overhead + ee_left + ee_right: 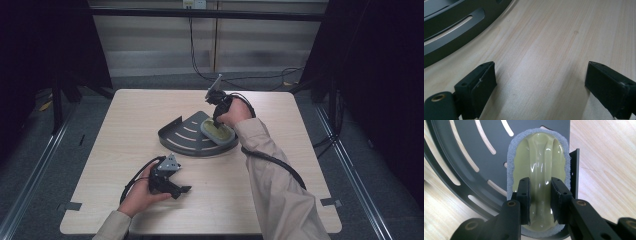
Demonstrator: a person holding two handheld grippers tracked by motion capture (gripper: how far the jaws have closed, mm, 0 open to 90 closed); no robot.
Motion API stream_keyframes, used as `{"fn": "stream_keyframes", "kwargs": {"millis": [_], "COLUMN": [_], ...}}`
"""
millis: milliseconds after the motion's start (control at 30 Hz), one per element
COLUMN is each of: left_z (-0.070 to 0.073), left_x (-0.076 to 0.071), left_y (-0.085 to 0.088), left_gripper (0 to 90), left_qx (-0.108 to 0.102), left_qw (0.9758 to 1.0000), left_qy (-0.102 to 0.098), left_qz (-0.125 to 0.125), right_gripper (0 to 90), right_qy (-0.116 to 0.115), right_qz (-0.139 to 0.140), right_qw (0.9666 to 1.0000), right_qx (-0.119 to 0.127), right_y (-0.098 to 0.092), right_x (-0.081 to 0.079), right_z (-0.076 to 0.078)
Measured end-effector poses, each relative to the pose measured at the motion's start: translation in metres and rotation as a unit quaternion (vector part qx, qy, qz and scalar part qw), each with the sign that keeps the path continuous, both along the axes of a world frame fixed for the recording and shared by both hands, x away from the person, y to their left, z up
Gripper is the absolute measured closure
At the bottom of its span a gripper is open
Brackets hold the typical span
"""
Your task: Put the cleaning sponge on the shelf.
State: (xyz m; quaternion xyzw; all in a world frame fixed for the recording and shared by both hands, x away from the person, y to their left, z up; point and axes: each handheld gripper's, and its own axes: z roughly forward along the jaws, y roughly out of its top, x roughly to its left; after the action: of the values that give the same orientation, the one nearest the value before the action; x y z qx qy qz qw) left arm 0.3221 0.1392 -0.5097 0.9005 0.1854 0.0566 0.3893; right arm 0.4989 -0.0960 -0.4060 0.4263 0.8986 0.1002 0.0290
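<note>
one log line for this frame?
right gripper: shut on scrubber handle | scrubber: on slotted tray | left gripper: open, over table

Lab recording booth, black curtains (385, 75), bare wooden table (125, 130), trailing cables (240, 77)

A pale wooden table (125, 130) stands on grey floor (30, 165) before dim panelled walls (160, 40).

Pale wood-grain table (554, 50), matt and smooth, faint streaks running along it. On it the dark tray (461, 142), looks like painted metal, a flat satin finish with clean-cut slots. On the tray, the scrubber (541, 160): glossy olive plastic handle catching white highlights, ringed by rough grey foam. Right gripper (540, 200) pads on that handle, matt black plastic, brass-coloured screw inserts behind.
</note>
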Motion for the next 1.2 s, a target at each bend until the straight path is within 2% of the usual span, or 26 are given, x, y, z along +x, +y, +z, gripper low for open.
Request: {"fn": "stream_keyframes", "kwargs": {"millis": [1200], "left_z": [0.000], "left_x": [0.000], "left_y": [0.000], "left_gripper": [9.6], "left_qx": [0.000], "left_qw": [1.0000], "left_qy": [-0.001], "left_qz": [0.001], "right_gripper": [70.8], "right_qy": [0.007], "right_qz": [-0.001], "right_qw": [0.9999], "right_qx": [-0.016], "right_y": [-0.003], "right_x": [0.000], "right_z": [-0.013]}}
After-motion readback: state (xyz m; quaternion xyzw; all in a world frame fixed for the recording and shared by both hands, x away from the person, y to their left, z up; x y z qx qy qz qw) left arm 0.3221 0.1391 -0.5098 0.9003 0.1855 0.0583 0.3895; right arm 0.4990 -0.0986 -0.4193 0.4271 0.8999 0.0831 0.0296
